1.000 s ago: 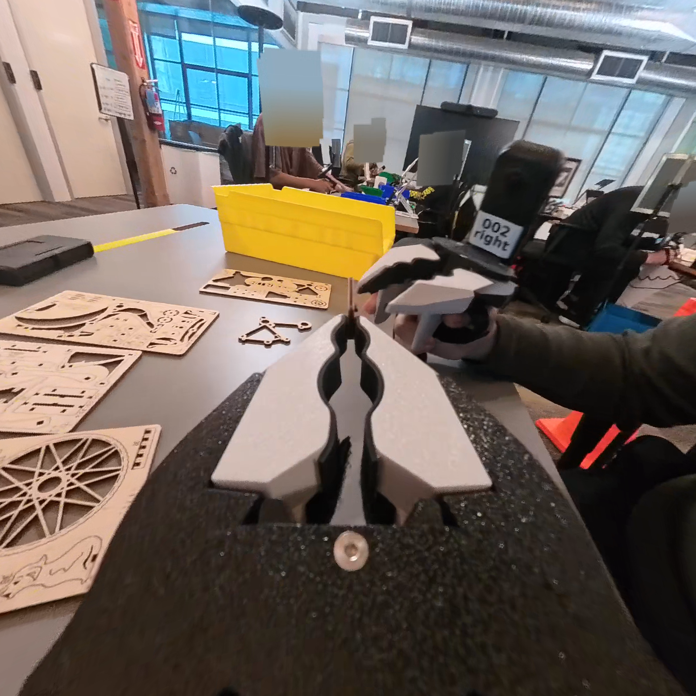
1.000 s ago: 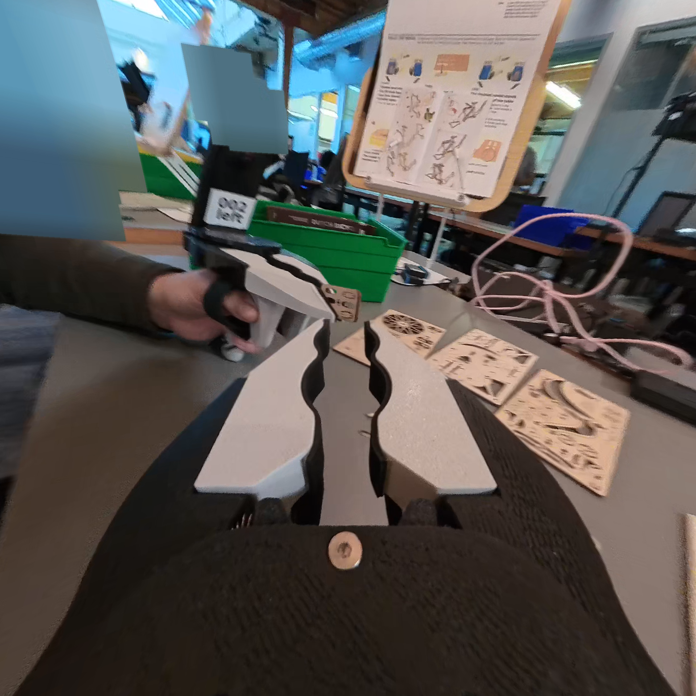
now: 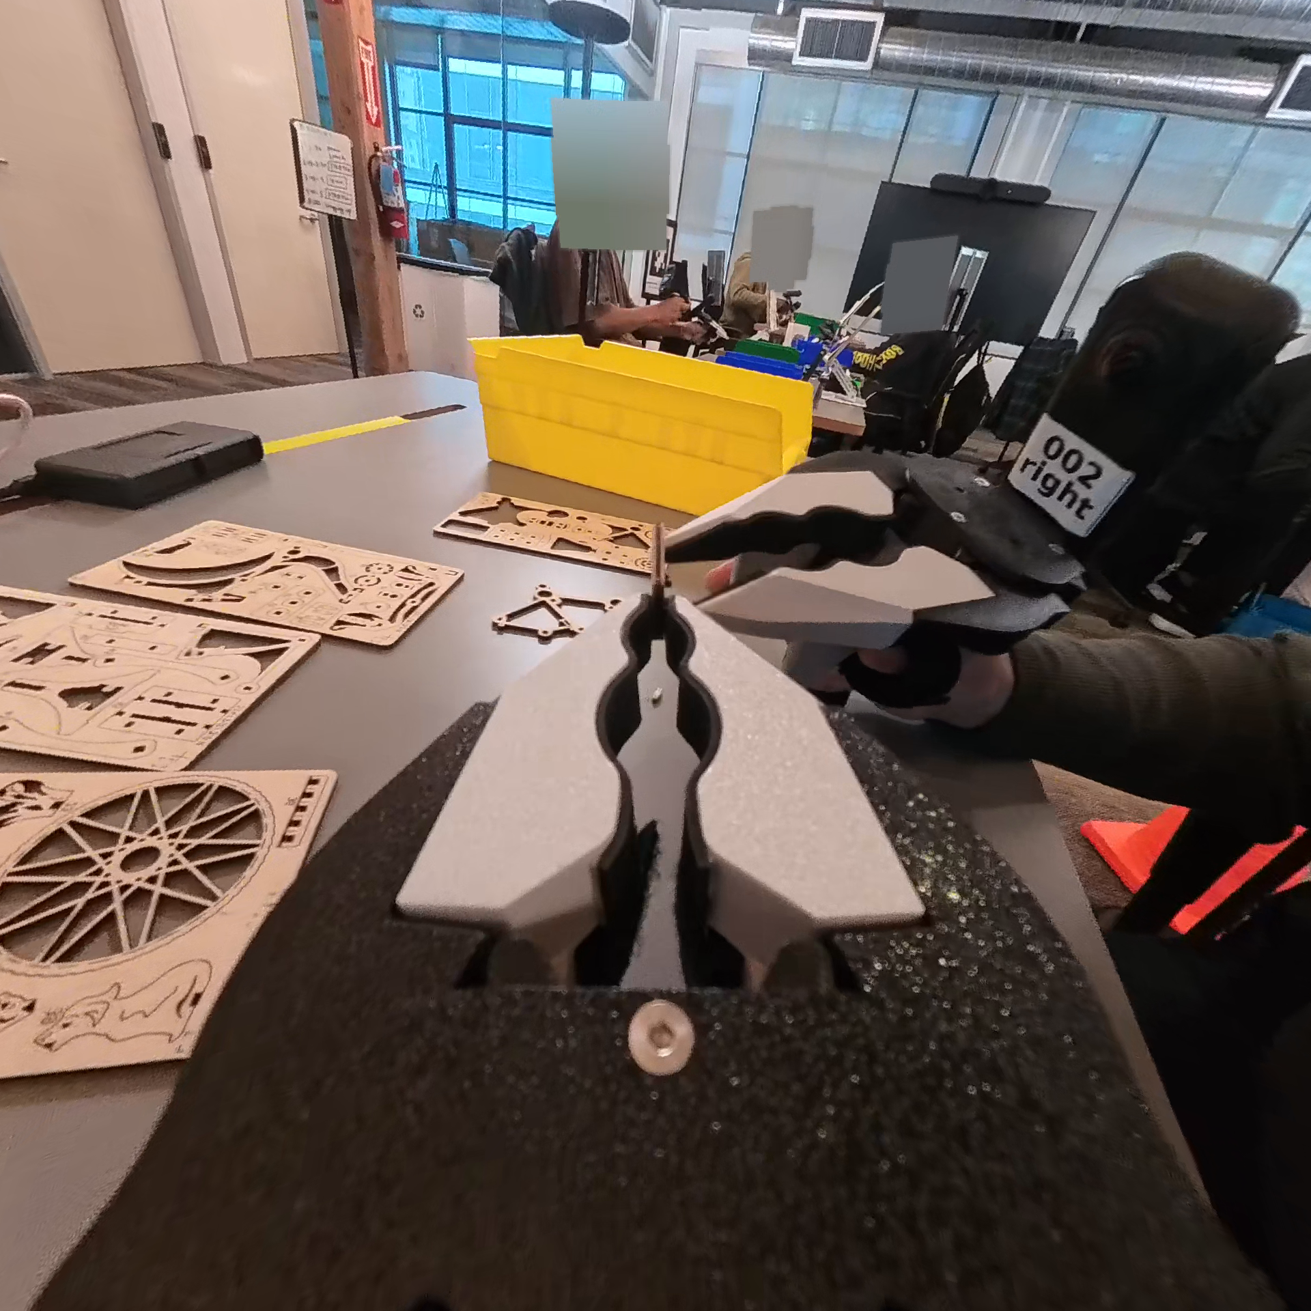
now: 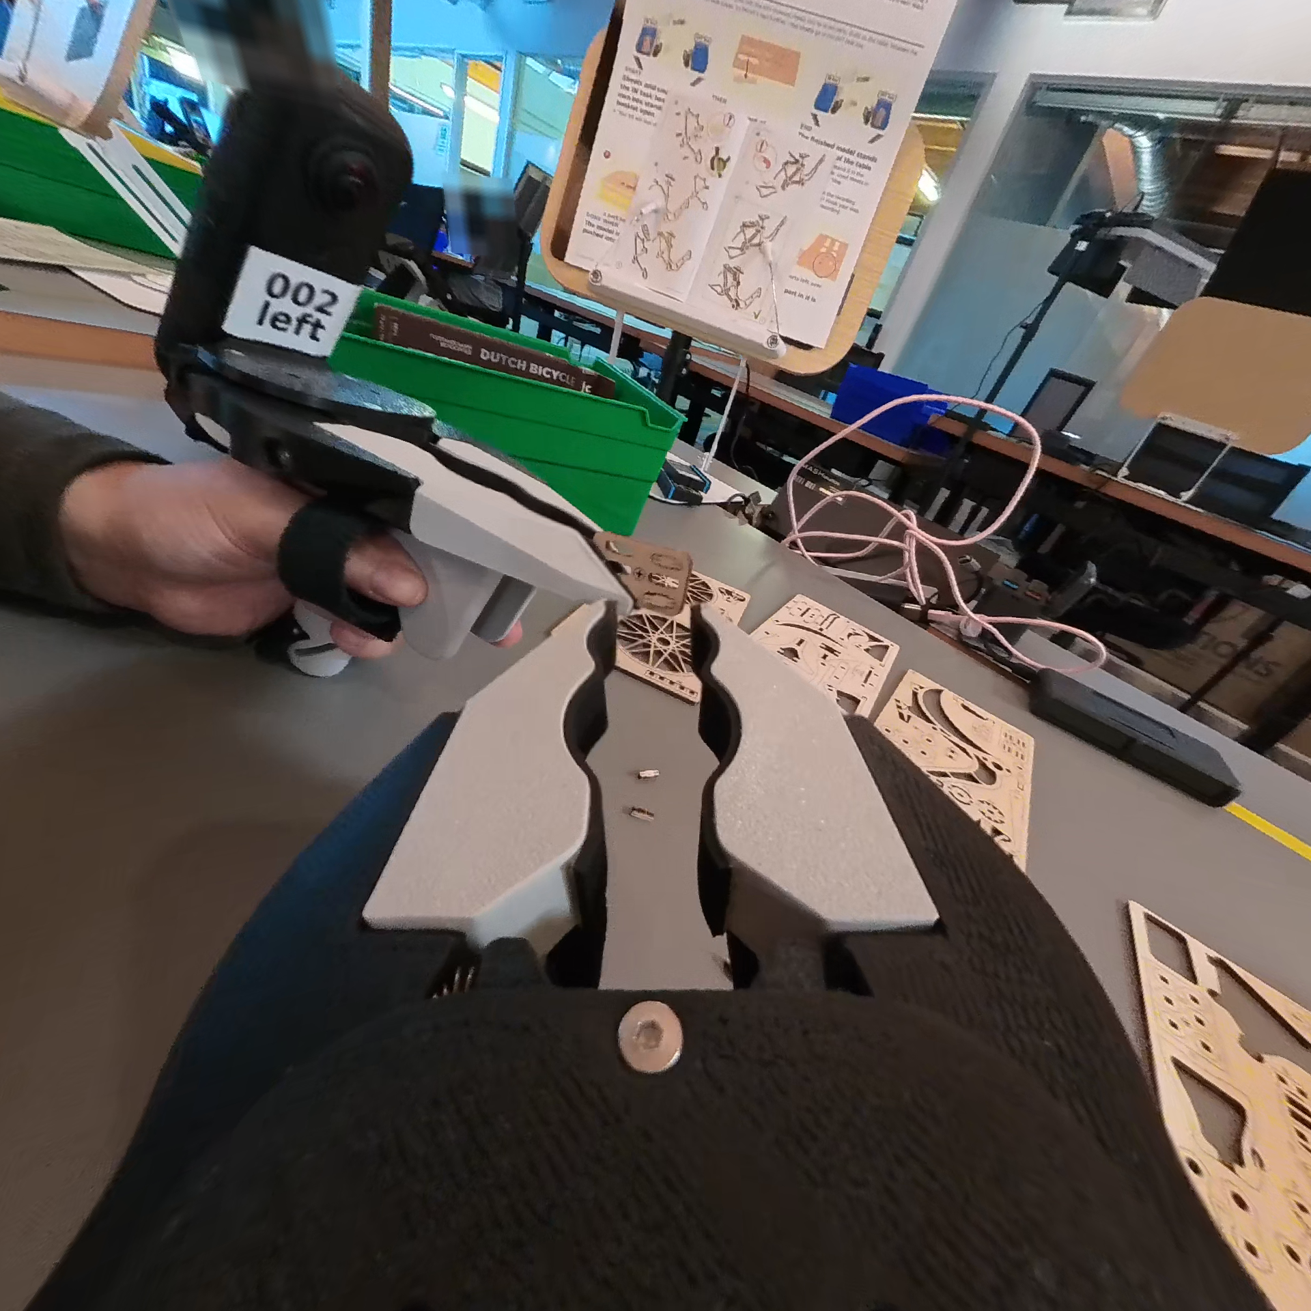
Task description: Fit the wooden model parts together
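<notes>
The left tongs (image 3: 658,599) are closed on a small wooden plate (image 4: 653,578), a flat laser-cut piece with cut-outs that stands on edge between the tips; in the left wrist view it shows only as a thin upright sliver, while the right wrist view shows its face. The right tongs (image 4: 653,624) stand open with a clear gap between the grey fingers (image 4: 801,773) and nothing held, their tips just beside the held plate, one tip seemingly touching the left tongs' tip, though the angle makes contact hard to judge. Both tools hover low over the grey worktop (image 3: 369,496), each held by a hand (image 4: 213,546) in a dark sleeve. On the worktop below the right tongs lie two tiny wooden pins (image 4: 644,794), apart from one another. Several wooden part sheets lie flat: a wheel sheet (image 3: 135,894) near the left tongs, two more sheets (image 3: 269,582) beyond it, and a narrow sheet (image 3: 546,528) just before a yellow bin (image 3: 638,426). A small triangular frame piece (image 3: 546,617) lies loose between the sheets and the tongs. A green bin (image 4: 511,426) and an instruction board (image 4: 738,177) stand behind, with a pink cable (image 4: 915,532) coiled to the right.
</notes>
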The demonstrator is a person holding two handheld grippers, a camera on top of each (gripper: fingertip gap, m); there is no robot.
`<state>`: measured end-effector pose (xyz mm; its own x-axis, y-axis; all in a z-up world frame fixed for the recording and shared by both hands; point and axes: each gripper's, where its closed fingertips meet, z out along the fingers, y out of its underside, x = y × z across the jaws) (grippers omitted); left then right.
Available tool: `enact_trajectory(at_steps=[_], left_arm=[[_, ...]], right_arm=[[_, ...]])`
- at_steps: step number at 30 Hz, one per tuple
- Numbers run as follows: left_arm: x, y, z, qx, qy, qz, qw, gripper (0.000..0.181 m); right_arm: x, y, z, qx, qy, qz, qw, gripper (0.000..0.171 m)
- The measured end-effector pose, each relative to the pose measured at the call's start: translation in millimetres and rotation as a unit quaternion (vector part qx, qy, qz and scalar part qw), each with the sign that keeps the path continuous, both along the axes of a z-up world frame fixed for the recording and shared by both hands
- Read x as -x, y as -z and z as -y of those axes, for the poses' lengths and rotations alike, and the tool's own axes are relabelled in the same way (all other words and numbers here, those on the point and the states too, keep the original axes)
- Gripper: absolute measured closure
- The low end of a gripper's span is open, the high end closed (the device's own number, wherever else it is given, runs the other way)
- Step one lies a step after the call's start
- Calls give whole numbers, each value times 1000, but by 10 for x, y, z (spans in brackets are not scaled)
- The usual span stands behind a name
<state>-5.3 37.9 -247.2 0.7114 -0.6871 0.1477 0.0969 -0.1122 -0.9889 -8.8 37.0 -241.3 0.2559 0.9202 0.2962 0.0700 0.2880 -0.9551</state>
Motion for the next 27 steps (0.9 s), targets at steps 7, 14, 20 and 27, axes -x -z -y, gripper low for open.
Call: enact_trajectory(at_steps=[7,14,20,27], left_arm=[[-14,5,11,-9,1,-15,1000,180],[-30,1,28,-8,12,-11,1000,180],[-49,12,41,-18,8,-29,999,181],[-62,1,54,-43,-12,-79,996,180]], right_arm=[[-10,-32,-4,-1,3,-10,1000,156],[-20,-33,-19,6,5,-10,1000,157],[-22,-26,-18,0,6,-6,1000,158],[-25,-37,12,-41,18,2,999,162]])
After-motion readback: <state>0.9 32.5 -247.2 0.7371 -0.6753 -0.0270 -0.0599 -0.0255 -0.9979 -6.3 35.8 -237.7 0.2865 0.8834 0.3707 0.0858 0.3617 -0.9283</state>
